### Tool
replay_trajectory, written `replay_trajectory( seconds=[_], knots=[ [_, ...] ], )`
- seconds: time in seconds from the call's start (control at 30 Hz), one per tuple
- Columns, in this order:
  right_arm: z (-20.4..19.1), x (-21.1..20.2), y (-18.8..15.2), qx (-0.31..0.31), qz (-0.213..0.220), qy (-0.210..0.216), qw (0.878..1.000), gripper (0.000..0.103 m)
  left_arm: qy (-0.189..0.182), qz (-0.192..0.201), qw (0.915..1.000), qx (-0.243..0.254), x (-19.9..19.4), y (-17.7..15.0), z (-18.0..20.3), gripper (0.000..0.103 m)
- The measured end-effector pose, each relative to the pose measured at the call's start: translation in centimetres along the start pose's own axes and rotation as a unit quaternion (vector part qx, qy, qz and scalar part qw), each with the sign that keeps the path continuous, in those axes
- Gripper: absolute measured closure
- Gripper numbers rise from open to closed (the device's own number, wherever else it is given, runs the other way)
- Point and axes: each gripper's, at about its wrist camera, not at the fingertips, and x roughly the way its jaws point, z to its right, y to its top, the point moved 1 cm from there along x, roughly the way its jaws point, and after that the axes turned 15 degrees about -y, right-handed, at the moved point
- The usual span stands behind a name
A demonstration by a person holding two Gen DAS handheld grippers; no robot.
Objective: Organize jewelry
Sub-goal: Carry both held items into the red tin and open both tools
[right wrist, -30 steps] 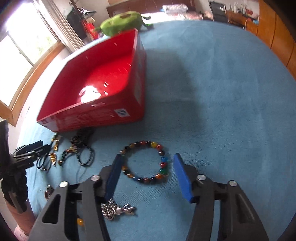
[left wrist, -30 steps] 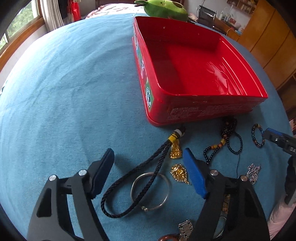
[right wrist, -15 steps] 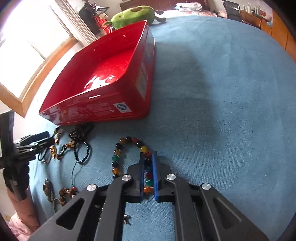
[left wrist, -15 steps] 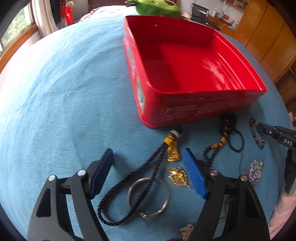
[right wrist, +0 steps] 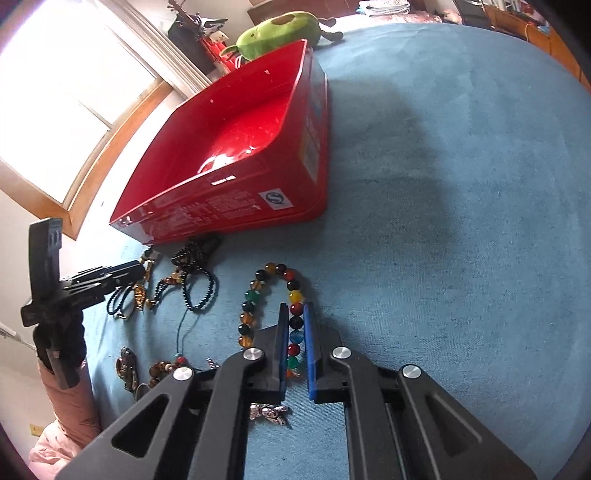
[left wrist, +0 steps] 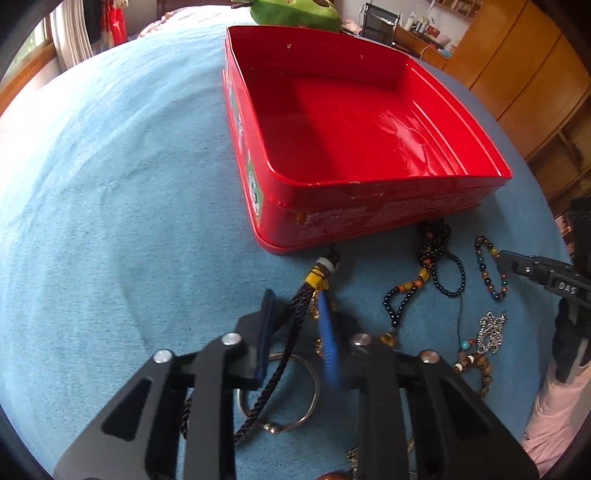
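An empty red tin box [left wrist: 369,122] sits on the blue cloth; it also shows in the right wrist view [right wrist: 236,158]. My left gripper [left wrist: 295,314] is closing around a black braided cord [left wrist: 291,325] with a yellow-wrapped end; its jaws are narrow with a gap still showing beside the cord. A silver ring bangle [left wrist: 295,398] lies under the cord. My right gripper [right wrist: 295,325] is shut on the multicoloured bead bracelet [right wrist: 258,291]. A black bead necklace [left wrist: 436,258] lies in front of the box.
A silver charm [left wrist: 491,328] and a brown bead strand [left wrist: 476,365] lie at the right. A green avocado plush [right wrist: 280,33] sits behind the box. Wooden cabinets [left wrist: 524,74] stand at the far right, a window [right wrist: 59,92] at the left.
My left gripper's jaws have narrowed from wide open around the black cord. My right gripper closed on the bead bracelet half a second ago and still holds it.
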Motion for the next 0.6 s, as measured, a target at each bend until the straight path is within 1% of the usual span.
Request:
replay_trajectory(
  seconds=[0.07,0.1,0.23,0.27,0.37,0.47,0.6],
  knots=[
    [0.0,0.0,0.0,0.001,-0.001,0.0,1.0,0.095,-0.016,-0.001,0.9999,-0.001,0.6,-0.2,0.3,0.094],
    [0.6,-0.3,-0.1,0.001,-0.001,0.0,1.0,0.095,-0.014,0.001,0.9999,0.002,0.7,-0.2,0.4,0.095],
    [0.2,-0.1,0.0,0.001,0.001,-0.001,1.0,0.095,-0.015,0.012,0.9998,0.0,0.7,-0.2,0.6,0.096],
    [0.2,-0.1,0.0,0.002,0.001,0.0,1.0,0.095,-0.017,0.017,0.9997,-0.004,0.2,-0.7,0.5,0.096],
    [0.3,-1.0,0.0,0.006,0.012,0.009,1.0,0.095,-0.022,0.042,0.9988,-0.013,-1.1,-0.5,0.6,0.096],
    [0.3,-2.1,0.0,0.005,0.028,0.019,0.999,0.095,-0.026,0.071,0.9971,-0.008,-2.8,-0.6,1.4,0.096],
    [-0.2,-3.9,0.0,0.002,0.046,0.038,0.998,0.095,-0.035,0.088,0.9954,-0.006,-4.5,-1.1,2.1,0.096]
  ],
)
